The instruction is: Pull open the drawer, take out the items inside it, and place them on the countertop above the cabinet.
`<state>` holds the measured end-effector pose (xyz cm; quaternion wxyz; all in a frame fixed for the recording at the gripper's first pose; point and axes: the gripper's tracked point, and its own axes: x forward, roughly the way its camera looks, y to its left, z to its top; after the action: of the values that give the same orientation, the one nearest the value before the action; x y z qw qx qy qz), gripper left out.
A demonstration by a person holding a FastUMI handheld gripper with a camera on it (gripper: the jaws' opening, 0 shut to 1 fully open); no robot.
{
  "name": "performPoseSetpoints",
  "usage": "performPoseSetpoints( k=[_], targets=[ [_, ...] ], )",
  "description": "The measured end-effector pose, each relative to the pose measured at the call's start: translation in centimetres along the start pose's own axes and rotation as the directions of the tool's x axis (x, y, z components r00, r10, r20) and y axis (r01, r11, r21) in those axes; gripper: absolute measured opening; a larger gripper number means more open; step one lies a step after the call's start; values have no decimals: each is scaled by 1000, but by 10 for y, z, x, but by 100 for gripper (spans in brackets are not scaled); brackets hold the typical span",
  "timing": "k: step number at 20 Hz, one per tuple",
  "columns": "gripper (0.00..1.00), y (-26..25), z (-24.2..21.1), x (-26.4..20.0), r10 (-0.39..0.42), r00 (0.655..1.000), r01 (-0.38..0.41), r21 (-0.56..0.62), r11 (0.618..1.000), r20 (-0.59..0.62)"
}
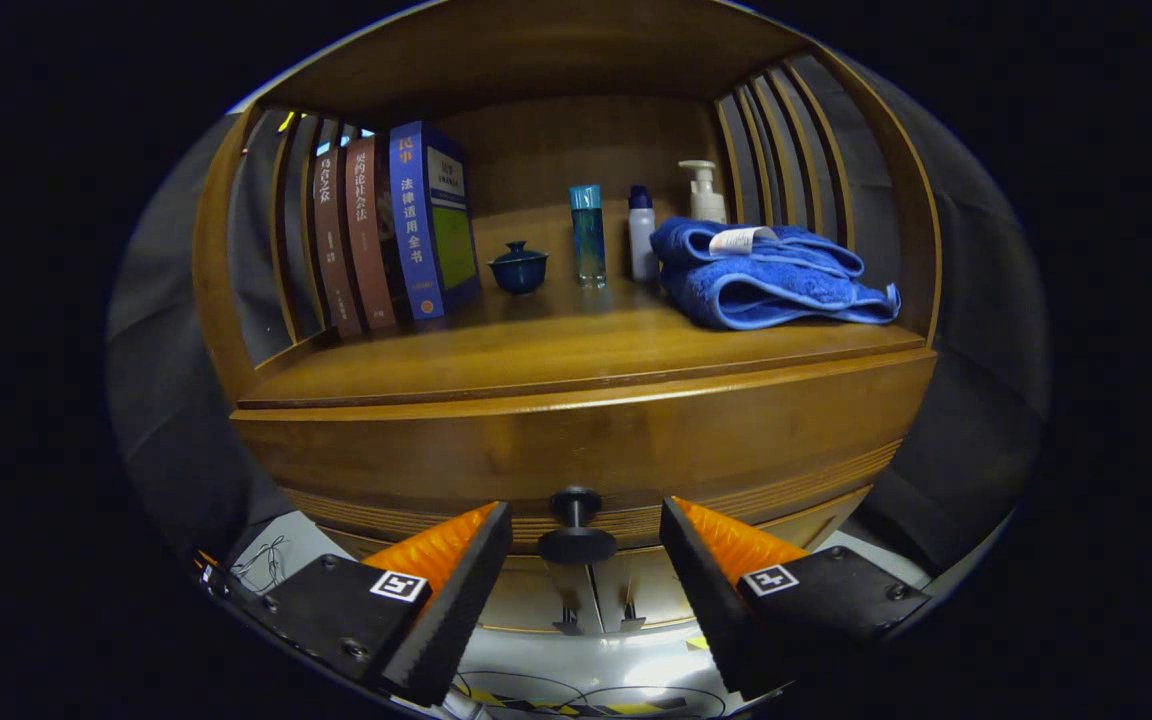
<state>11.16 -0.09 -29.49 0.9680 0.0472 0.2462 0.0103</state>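
Gripper fingers spread apart, bracketing the drawer knob untouched, apparently lined up to clamp and pull

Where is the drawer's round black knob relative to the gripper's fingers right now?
In the gripper view, the round black knob sits on the wooden drawer front, centred between the open gripper's two fingers, untouched by either.

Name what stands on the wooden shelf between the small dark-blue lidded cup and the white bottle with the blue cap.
A tall teal bottle, seen in the gripper view.
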Motion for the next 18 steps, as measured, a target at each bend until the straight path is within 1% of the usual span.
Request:
performPoseSetpoints(
  k=[1, 3, 5, 6, 7, 8, 18],
  targets=[
    [96, 1, -4, 4, 2, 1000, -2, -9, 1000, -14],
    [74, 0, -10, 7, -2, 999, 1, -27, 1000, -44],
    [53, 2, -7, 5, -9, 999, 9, -19, 1000, -32],
    [43, 0, -11, 13, 2, 999, -3, -13, 1000, -33],
    [43, -1, -11, 8, 3, 999, -3, -14, 1000, -34],
    [34, -1, -8, 7, 1, 999, -2, -23, 1000, -37],
    [34, -1, -15, 0, 7, 997, -11, -49, 999, -77]
  ],
)
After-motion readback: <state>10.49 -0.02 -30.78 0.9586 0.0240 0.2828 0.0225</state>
